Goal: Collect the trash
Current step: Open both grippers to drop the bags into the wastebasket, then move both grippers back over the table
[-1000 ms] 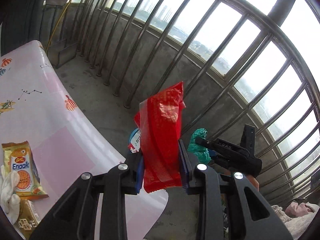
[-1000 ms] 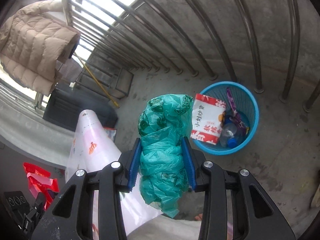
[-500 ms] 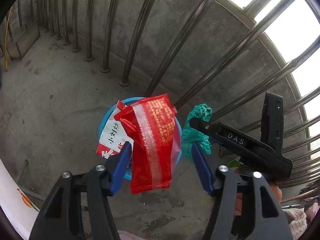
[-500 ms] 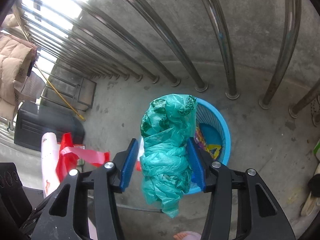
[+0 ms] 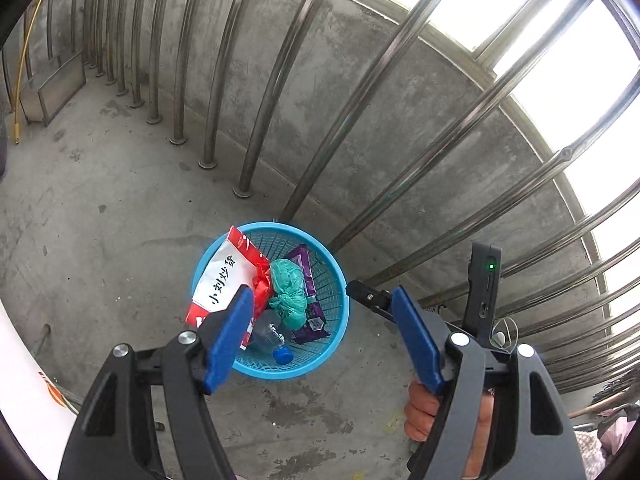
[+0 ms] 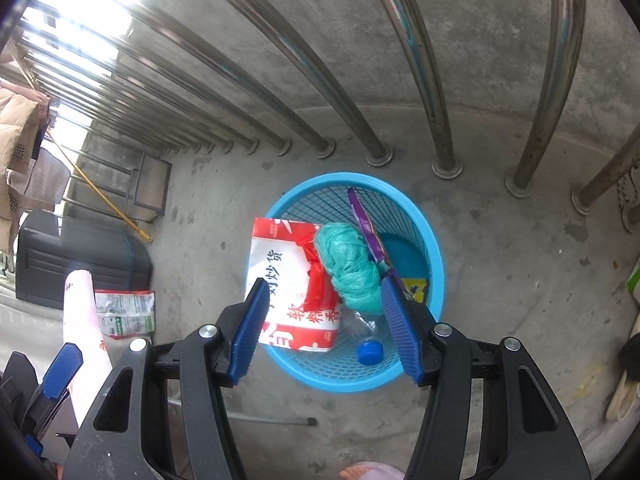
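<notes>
A blue mesh trash basket [image 5: 332, 344] [image 6: 434, 280] stands on the concrete floor by the railing. In it lie a green plastic bag [image 5: 288, 296] [image 6: 350, 272], a red wrapper [image 5: 262, 286] [image 6: 318, 284], a white-and-red snack bag [image 5: 222, 280] [image 6: 288, 280], a purple wrapper [image 5: 306, 276] [image 6: 366, 226] and a clear bottle with a blue cap [image 5: 283, 355] [image 6: 370, 352]. My left gripper [image 5: 324, 344] is open and empty above the basket. My right gripper [image 6: 326, 332] is open and empty above it too; it also shows in the left wrist view [image 5: 372, 298].
Steel railing bars [image 5: 256, 120] [image 6: 440, 120] and a low concrete wall stand behind the basket. A table edge with a pink cloth [image 6: 82, 320] is at the left. A crumpled wrapper [image 6: 124, 314] lies on the floor beside a dark box [image 6: 80, 260].
Both grippers have opened over the basket. The red wrapper has dropped from the left one and the green bag from the right one, and both lie in the basket.
</notes>
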`<action>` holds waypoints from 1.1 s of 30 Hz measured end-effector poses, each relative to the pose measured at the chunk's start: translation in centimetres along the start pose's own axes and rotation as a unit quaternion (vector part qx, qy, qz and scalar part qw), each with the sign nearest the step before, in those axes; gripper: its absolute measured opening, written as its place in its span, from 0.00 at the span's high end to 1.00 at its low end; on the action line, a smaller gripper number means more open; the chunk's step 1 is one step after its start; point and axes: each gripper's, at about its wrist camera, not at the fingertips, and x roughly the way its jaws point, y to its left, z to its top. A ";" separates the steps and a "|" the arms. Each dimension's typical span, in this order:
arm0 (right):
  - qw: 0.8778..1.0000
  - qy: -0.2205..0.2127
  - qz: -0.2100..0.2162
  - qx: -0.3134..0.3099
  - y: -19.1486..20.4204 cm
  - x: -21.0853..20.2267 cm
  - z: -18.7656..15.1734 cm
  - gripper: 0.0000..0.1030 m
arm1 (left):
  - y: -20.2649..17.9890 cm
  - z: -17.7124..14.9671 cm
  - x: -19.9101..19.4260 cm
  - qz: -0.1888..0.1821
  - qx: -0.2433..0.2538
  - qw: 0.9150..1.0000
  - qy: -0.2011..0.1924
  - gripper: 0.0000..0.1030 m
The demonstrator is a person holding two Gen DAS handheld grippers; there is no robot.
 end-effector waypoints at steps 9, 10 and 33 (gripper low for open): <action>0.991 -0.053 0.076 -0.096 7.4 -6.1 -2.6 0.41 | -1.1 -3.4 -12.9 0.022 0.034 0.996 -0.081 0.33; 0.989 -0.051 0.086 -0.112 8.4 -6.5 -3.1 0.41 | -1.0 -4.3 -14.7 0.030 0.037 0.995 -0.093 0.33; 0.872 0.203 0.258 -0.364 30.5 -8.2 -23.3 0.41 | 20.3 -39.4 -40.2 0.239 -0.373 0.855 -0.270 0.28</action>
